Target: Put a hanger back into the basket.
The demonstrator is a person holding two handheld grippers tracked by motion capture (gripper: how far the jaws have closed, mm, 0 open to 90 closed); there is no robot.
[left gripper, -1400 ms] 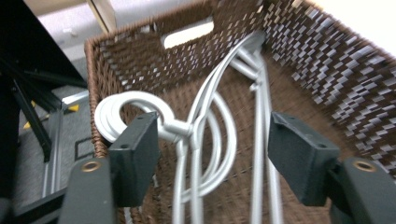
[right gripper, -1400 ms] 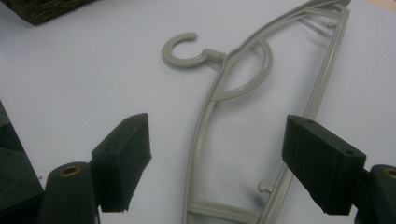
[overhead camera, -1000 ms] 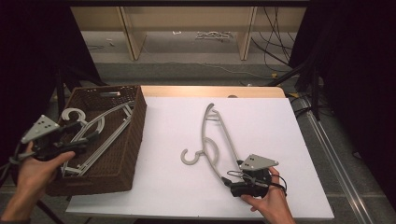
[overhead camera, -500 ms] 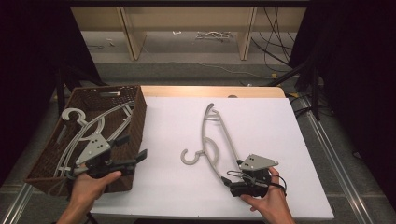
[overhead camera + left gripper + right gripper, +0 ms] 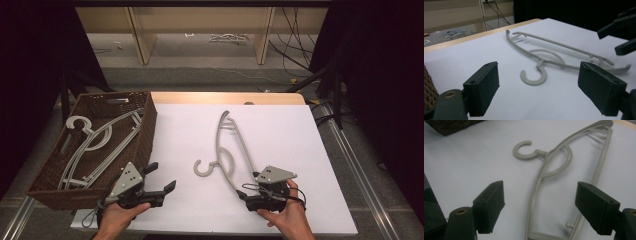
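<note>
Hanger (image 5: 231,150) was laid flat on the table (image 5: 300,150), its end between the right gripper (image 5: 250,197)'s wide, untouching jaws; the left gripper (image 5: 160,180)'s jaws had just been opened wide, empty, nearby.

We see a brown wicker basket (image 5: 145,131) w/ 2 grey hangers (image 5: 95,145) at the white desk's (image 5: 290,135) left edge.

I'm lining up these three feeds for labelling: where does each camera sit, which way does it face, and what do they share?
High view: above the table's near edge, looking forward and down; both hands with the left gripper and right gripper.
Left gripper view: between open fingers, facing the hanger on the white table.
Right gripper view: between open fingers, over the hanger's end.
Shared: the hanger.
</note>
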